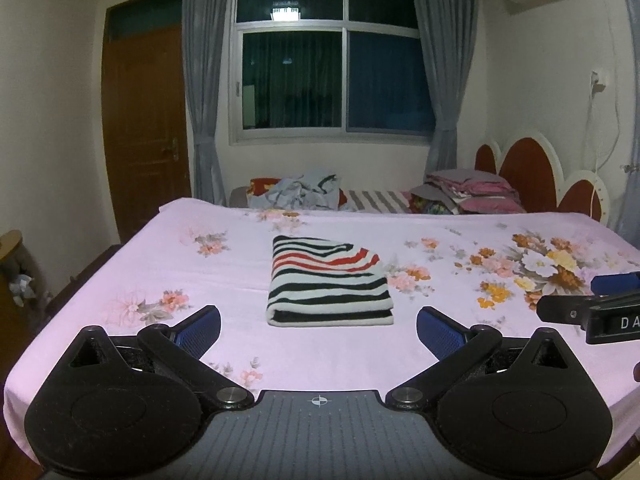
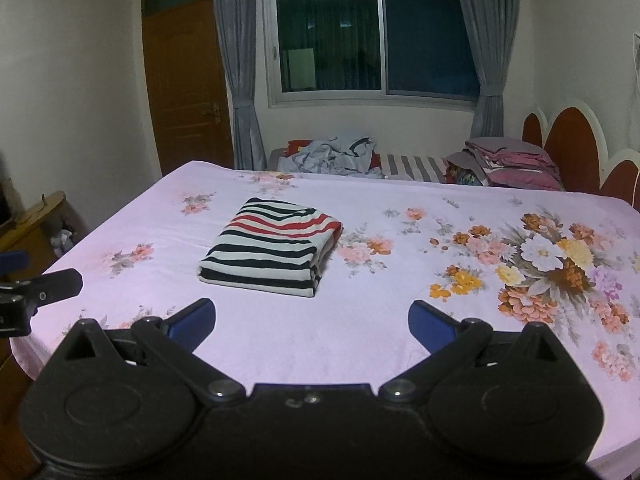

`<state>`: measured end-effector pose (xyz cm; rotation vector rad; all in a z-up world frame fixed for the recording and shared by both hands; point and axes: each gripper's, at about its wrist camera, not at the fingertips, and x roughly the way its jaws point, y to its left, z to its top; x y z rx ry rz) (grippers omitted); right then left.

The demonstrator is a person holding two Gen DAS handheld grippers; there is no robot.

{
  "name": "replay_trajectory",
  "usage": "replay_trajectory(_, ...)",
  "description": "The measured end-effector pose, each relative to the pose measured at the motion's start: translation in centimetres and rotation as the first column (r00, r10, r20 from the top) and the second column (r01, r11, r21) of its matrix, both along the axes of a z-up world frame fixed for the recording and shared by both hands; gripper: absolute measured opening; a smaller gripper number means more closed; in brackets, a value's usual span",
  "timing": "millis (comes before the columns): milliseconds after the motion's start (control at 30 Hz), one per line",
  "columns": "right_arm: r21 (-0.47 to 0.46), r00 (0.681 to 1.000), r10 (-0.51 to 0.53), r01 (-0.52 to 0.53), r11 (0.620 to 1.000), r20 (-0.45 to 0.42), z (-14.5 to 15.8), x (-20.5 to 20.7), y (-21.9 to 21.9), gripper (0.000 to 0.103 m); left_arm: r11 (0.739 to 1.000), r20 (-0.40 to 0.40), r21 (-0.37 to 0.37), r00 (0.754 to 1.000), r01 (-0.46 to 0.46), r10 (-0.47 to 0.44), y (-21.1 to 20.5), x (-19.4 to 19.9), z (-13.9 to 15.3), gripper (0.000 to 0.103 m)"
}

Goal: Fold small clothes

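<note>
While both grippers [image 1: 318, 330] [image 2: 312, 322] gape empty | striped garment [image 1: 329, 282] folded on bed [image 1: 440, 248]

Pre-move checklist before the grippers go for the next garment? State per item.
1. Left gripper open, holding nothing: ok.
2. Right gripper open, holding nothing: ok.
3. Striped garment folded, flat on the bed: ok.
4. Both grippers clear of the fold: ok.
5. Next garment available: clothes pile lies beyond the bed's far edge; within reach: cannot tell.
6. Free sheet beside the fold for spreading: ok.
</note>
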<state>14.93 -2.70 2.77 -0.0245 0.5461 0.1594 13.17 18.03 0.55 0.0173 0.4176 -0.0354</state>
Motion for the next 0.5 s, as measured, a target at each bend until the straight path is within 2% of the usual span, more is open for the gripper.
replay_trajectory(500,-0.003,1.0,-0.008,0.008,1.0,0.029,1.1,-0.5,-0.1,0.103,1.0,0.025,0.003,1.0,0.018,-0.018,-0.5,-0.1,0.9,0.103)
